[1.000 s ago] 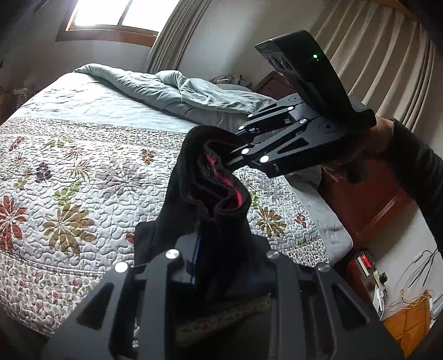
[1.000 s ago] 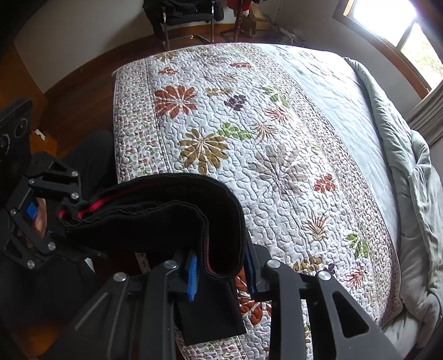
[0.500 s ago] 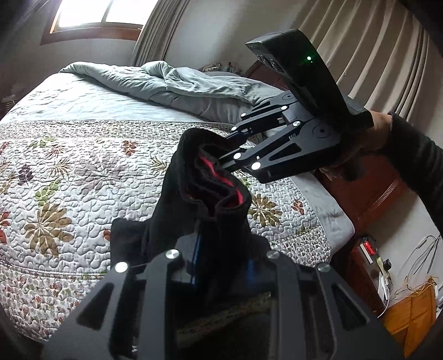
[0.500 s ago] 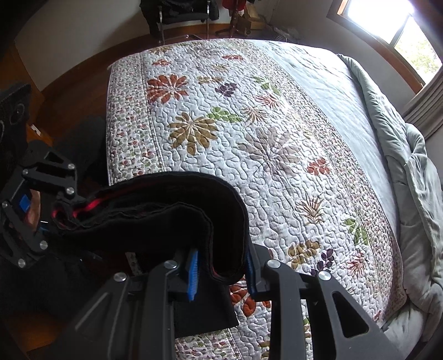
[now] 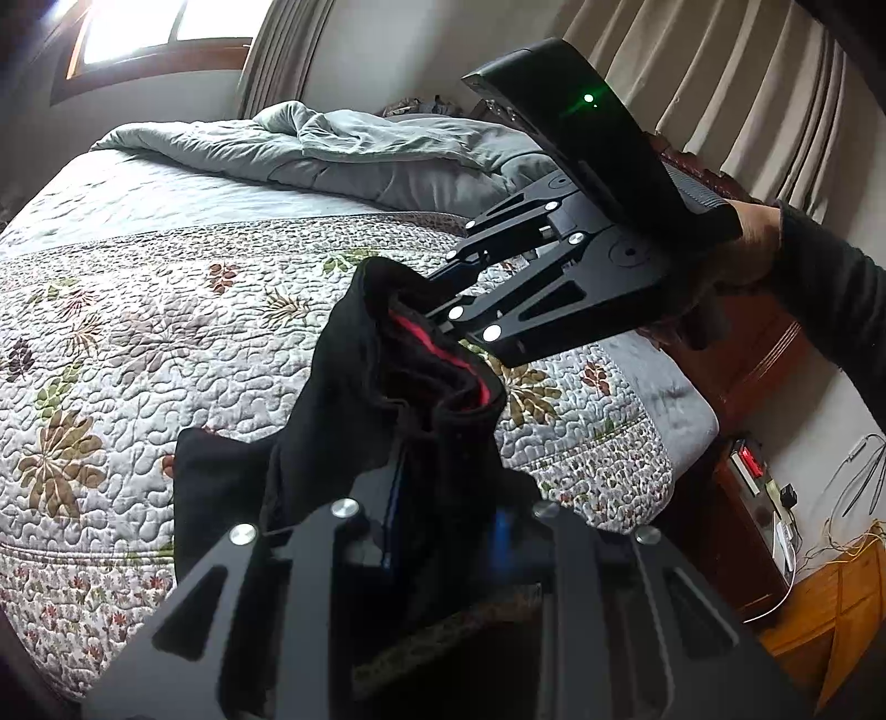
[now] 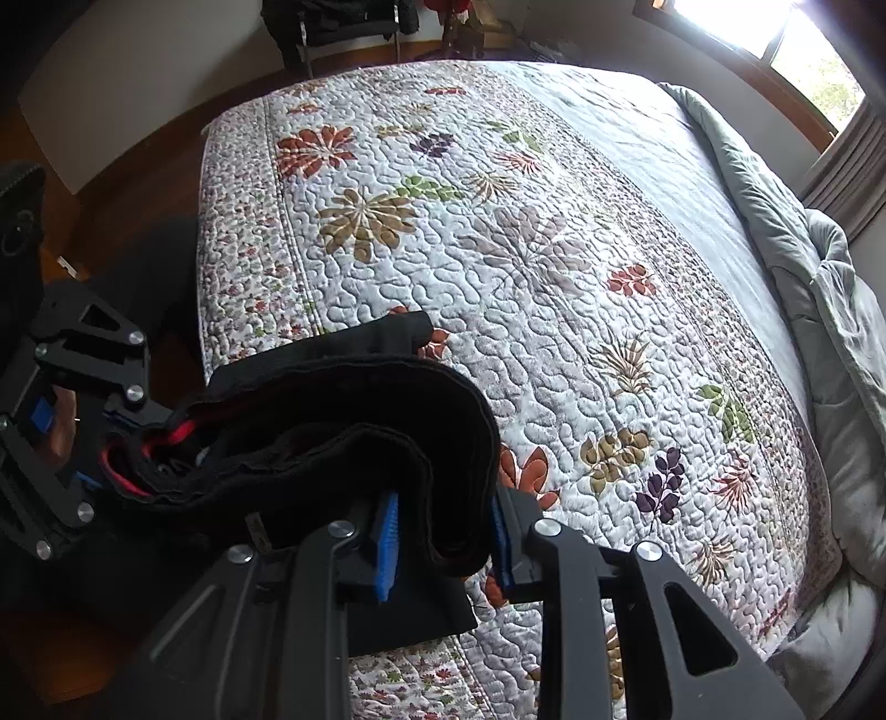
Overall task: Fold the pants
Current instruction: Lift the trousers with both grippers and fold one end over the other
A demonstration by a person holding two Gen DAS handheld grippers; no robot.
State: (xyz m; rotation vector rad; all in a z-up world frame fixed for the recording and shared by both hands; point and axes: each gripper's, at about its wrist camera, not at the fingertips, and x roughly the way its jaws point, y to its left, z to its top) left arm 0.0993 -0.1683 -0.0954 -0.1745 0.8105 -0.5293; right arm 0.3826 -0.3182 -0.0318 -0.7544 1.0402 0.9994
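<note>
The black pants [image 5: 387,399] with a red inner band hang bunched between both grippers over the near edge of the bed. My left gripper [image 5: 443,498] is shut on one end of the band, cloth filling the gap between its blue pads. My right gripper [image 6: 443,531] is shut on the other end, a thick fold of the pants [image 6: 332,443] pressed between its pads. In the left wrist view the right gripper [image 5: 437,288] comes in from the right, held by a hand [image 5: 758,232]. The left gripper [image 6: 116,426] shows at the left edge. The legs droop onto the quilt.
A floral quilt [image 6: 498,249] covers the bed, with a crumpled grey duvet [image 5: 360,149] bunched along its far side. Dark wooden furniture with a red-lit device [image 5: 747,459] stands right of the bed. A chair [image 6: 343,22] stands on the wooden floor beyond the bed's end.
Both grippers have sunk and moved in over the bed, still holding the pants. The hanging cloth now rests further onto the quilt.
</note>
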